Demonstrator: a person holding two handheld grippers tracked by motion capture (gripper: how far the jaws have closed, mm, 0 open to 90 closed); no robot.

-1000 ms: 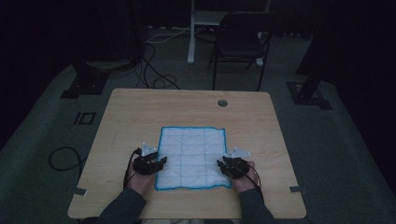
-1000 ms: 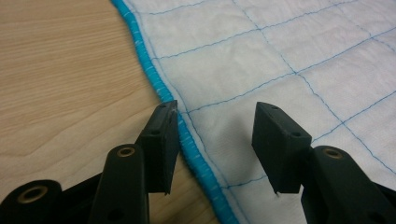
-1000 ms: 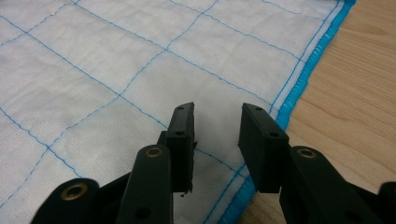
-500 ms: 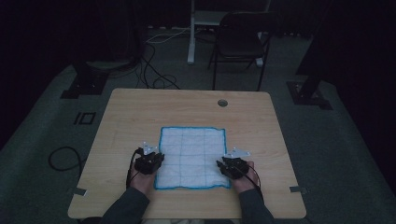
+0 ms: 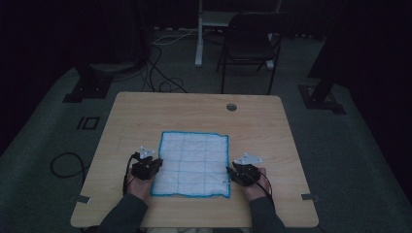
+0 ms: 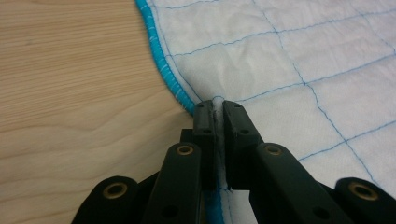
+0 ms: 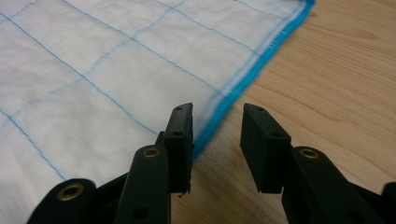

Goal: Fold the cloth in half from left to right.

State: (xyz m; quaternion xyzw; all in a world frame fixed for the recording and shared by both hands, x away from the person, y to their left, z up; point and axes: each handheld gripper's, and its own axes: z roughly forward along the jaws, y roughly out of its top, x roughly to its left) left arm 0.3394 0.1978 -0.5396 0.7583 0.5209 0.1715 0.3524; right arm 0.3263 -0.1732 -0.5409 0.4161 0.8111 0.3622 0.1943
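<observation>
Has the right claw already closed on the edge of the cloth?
No, the right claw is open, its jaws standing apart astride the blue edge of the cloth with wood showing between them.

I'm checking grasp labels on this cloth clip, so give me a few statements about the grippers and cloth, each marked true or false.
1. The left gripper is shut on the cloth. True.
2. The right gripper also pinches the cloth. False: its fingers stand open astride the blue edge.
3. The cloth lies spread on the table. True.
4. The cloth's border is red. False: it is blue.
</observation>
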